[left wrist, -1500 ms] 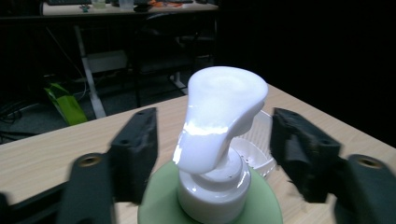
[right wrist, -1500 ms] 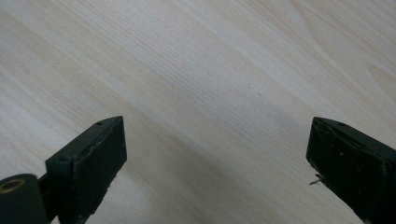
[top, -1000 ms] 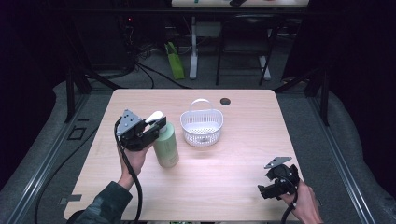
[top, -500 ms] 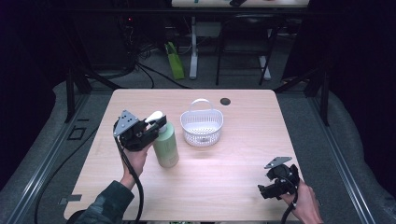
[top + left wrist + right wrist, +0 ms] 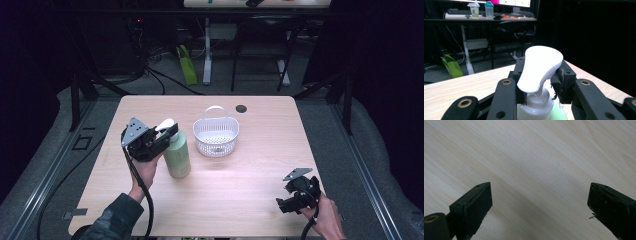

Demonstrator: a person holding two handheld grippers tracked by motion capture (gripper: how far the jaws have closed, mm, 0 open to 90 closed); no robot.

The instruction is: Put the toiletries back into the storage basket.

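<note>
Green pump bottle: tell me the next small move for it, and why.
Probably lift the green pump bottle straight up, then carry it toward the white basket. The left gripper is shut on the neck under the white pump head, the bottle stands upright on the table, and the basket sits close beside it. The right gripper is open, apart.

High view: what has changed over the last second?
Nothing visibly changed. The left gripper stays clamped on the pump neck of the green bottle, which stands beside the white basket; the right gripper stays open over the bare table.
</note>
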